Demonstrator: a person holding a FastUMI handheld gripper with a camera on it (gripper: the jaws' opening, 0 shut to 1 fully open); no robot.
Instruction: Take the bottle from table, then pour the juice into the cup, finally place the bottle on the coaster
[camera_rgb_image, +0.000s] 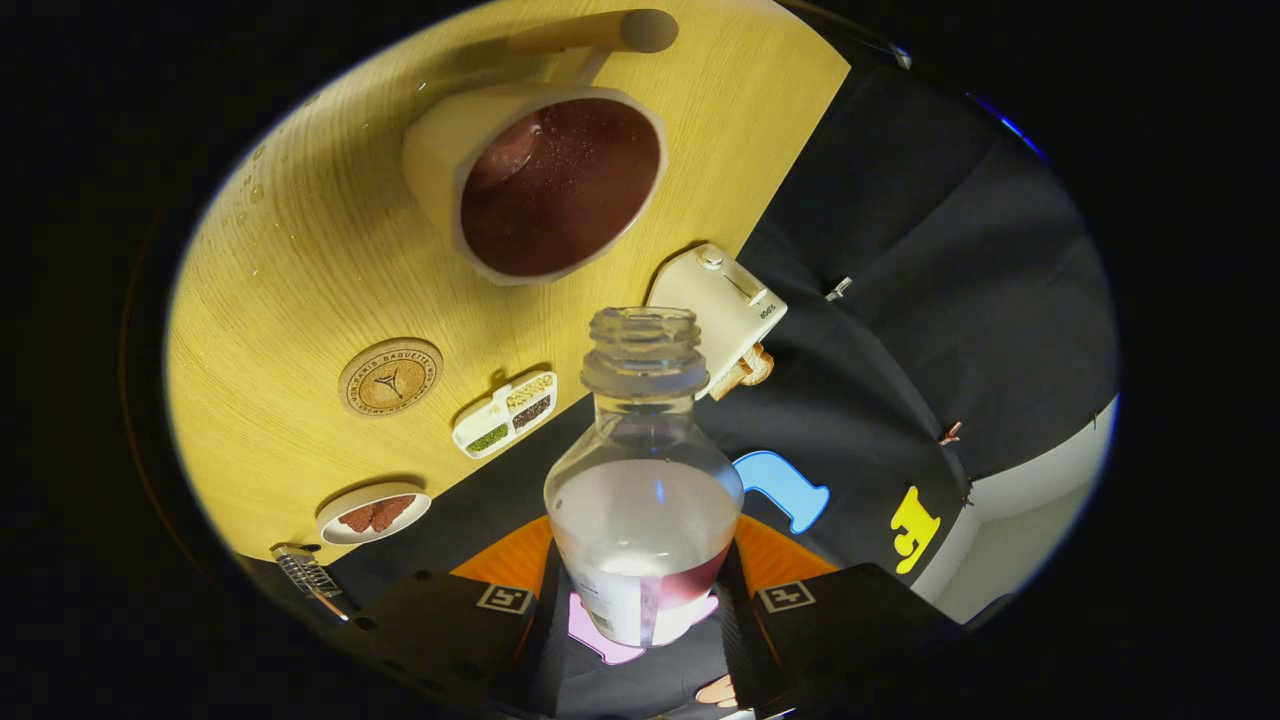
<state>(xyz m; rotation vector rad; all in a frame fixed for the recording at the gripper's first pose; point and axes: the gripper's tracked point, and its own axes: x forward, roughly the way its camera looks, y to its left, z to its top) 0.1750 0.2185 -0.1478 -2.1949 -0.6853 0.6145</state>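
Observation:
My gripper (643, 620) is shut on the clear bottle (645, 480), both fingers pressing its labelled lower body. The bottle has no cap and a little reddish juice sits low inside it. The whole view is tilted. Beyond the bottle's mouth stands the white cup (545, 175), holding dark red juice with bubbles; the bottle's neck points a little to the right of it. The round cork coaster (390, 376) lies on the wooden table (300, 260), to the left of the bottle and nearer than the cup.
A white toaster (725, 305) with bread in it stands at the table's edge just past the bottle's mouth. A small divided tray of grains (505, 413) lies beside the coaster. A plate with brown food (374, 513) and a metal grater (308, 575) sit farther left.

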